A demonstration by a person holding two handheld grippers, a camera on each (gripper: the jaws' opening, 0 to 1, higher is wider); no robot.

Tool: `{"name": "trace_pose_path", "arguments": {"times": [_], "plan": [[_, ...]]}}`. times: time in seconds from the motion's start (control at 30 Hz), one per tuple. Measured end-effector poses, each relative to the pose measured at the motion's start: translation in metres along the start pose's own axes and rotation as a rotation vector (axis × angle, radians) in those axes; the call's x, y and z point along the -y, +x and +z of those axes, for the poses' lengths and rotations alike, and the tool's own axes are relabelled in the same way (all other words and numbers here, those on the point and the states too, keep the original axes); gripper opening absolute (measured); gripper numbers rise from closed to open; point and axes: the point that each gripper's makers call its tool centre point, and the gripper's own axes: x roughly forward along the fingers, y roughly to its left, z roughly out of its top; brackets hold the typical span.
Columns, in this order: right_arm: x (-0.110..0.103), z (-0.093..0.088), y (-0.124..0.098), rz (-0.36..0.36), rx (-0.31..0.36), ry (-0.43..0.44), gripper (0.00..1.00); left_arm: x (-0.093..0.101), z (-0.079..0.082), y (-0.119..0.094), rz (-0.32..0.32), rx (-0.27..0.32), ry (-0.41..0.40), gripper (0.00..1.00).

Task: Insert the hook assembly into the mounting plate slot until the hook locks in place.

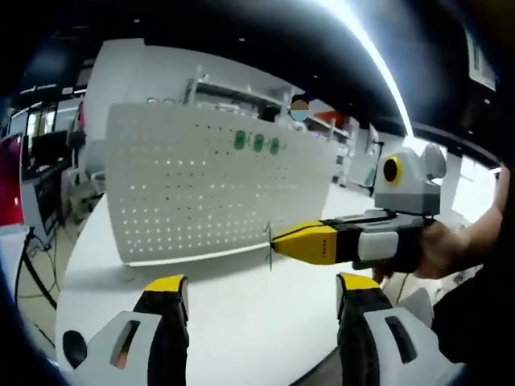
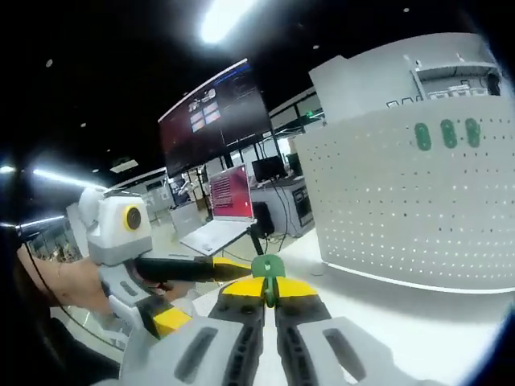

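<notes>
A: Where is the hook held?

B: A small green plastic hook with a thin metal stem is pinched between the pressed-together yellow-tipped jaws of the right gripper. In the left gripper view the same right gripper is seen coming in from the right, with the stem showing as a thin wire at its tips.

A: And the mounting plate?

B: A white perforated metal pegboard panel is stood upright toward the far edge of the white desk. Three green hooks already seated are seen in a row near its top edge. In the right gripper view the panel lies ahead and to the right of the held hook.

A: What does the coming move turn on?

B: The gap between hook and panel face. The hook is judged to be in front of the lower part of the panel, apart from it, with the right gripper's long axis running roughly along the panel, not into it. A turn toward the face and a lift to a free hole would probably be needed.

A: And the left gripper?

B: The left gripper is held with jaws spread wide and nothing between them, above the near edge of the desk. The right gripper is judged nearer the panel.
</notes>
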Motion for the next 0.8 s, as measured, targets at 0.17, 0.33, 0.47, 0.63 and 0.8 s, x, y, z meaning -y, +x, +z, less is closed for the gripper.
{"name": "trace_pose_path", "arguments": {"times": [0.17, 0.33, 0.47, 0.63, 0.8], "plan": [[0.003, -0.001, 0.002, -0.009, 0.000, -0.012, 0.00, 0.002, 0.000, -0.002, -0.012, 0.017, -0.039, 0.88], [0.006, 0.001, 0.003, -0.019, 0.002, -0.040, 0.00, 0.003, -0.002, -0.001, -0.013, 0.016, -0.060, 0.95], [0.009, 0.003, 0.003, -0.034, 0.013, -0.048, 0.00, 0.003, -0.002, 0.000, -0.012, 0.013, -0.059, 0.97], [0.015, 0.006, 0.002, -0.060, 0.029, -0.053, 0.00, 0.001, 0.002, 0.001, -0.004, 0.018, -0.069, 1.00], [0.023, 0.010, 0.002, -0.091, 0.048, -0.060, 0.00, 0.003, 0.002, 0.002, -0.009, 0.015, -0.074, 1.00]]}}
